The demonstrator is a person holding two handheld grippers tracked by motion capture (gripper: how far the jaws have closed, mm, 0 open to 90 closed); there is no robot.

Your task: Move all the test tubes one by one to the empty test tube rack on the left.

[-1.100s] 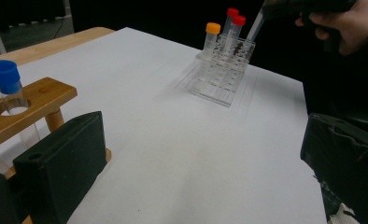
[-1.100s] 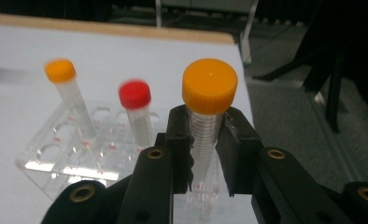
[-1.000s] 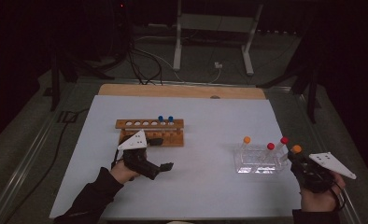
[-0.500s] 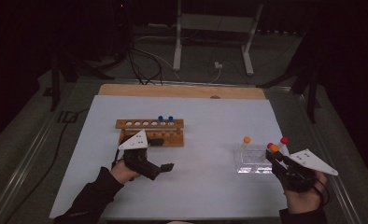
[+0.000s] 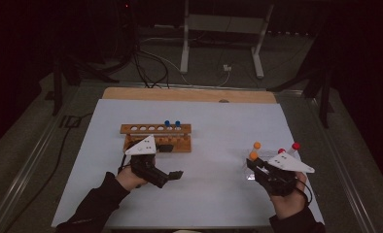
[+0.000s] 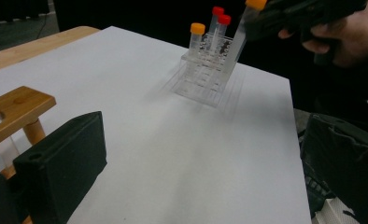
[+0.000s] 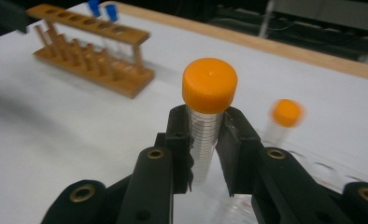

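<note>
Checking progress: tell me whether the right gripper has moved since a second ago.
Yes. The right gripper, shut on an orange-capped tube, has moved left across the clear rack, toward the wooden rack.

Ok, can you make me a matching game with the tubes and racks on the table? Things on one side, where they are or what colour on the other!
Things
1. Tube in the right gripper
2. Wooden rack
3. Clear rack
4. Left gripper

Place, colour or state
A. Holds two blue-capped tubes
B. Has an orange cap
C. Holds one orange-capped tube and two red-capped tubes
D. Sits in front of the wooden rack, jaws apart with nothing between them

Pairs: 1-B, 2-A, 3-C, 4-D
</note>
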